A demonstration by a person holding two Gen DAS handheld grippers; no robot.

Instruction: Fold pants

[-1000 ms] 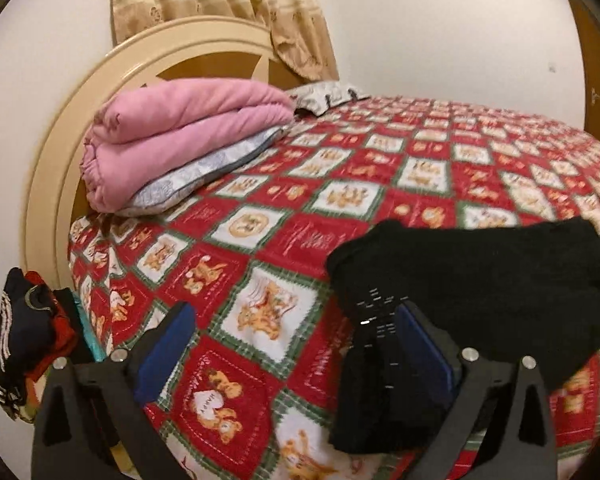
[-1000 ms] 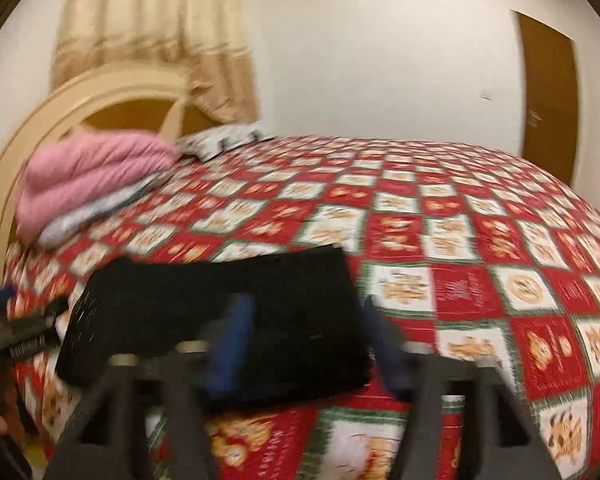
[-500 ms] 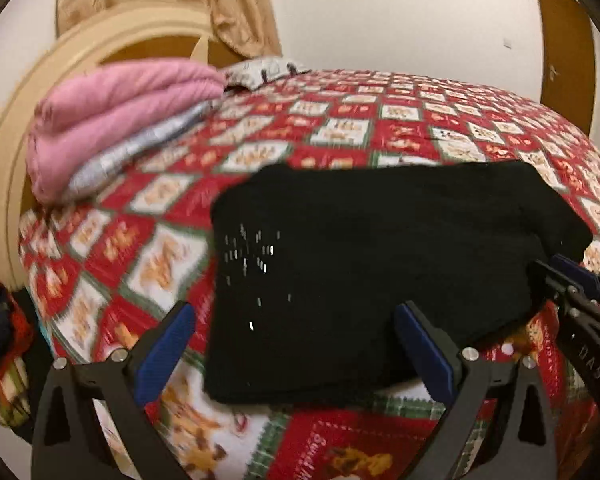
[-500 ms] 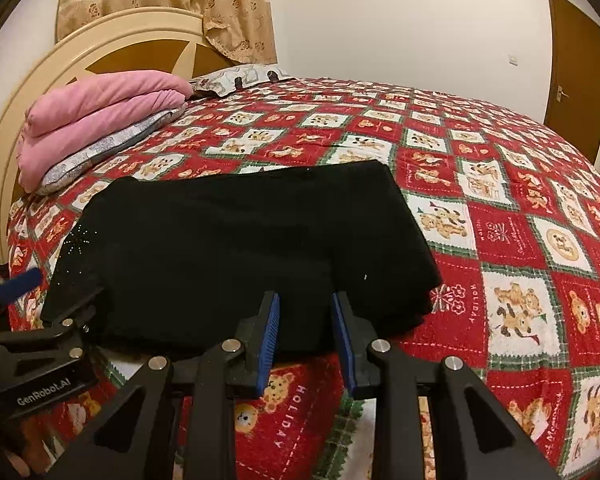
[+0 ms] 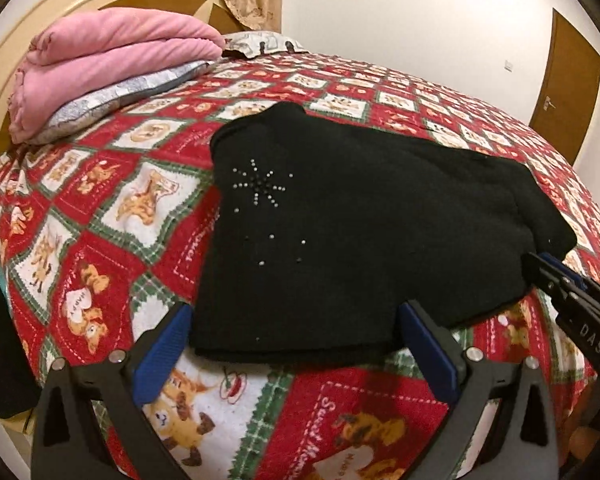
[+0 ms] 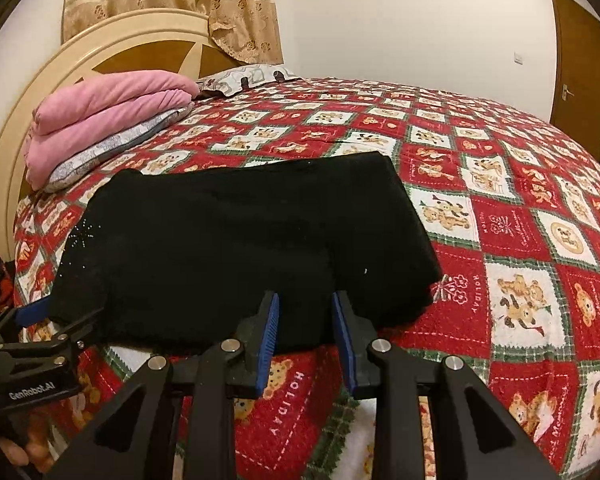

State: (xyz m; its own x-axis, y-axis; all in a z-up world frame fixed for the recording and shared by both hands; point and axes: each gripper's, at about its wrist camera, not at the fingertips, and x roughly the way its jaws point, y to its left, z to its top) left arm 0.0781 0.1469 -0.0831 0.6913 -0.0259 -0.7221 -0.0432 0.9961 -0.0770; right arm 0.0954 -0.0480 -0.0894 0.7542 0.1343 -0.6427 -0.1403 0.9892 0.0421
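Lowering both grippers to the near hem of the black pants (image 5: 364, 232), folded on the teddy-bear bedspread (image 5: 112, 208)
Left gripper (image 5: 296, 344) is held wide open astride the hem; right gripper (image 6: 306, 332), narrowed, pinches nothing; grasping seems next

Your left gripper (image 5: 296, 344) and right gripper (image 6: 305, 330) have matte black triangular-cutout frames, blue ribbed pads (image 5: 162, 354), silver screw heads; white lettering reads "GenRobot.AI" on the left one.

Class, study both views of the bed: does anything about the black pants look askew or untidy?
Slightly. The pants lie folded, but their near edge hangs past the edge of the quilt, and one far corner pokes out. Nothing looks spilled or damaged.
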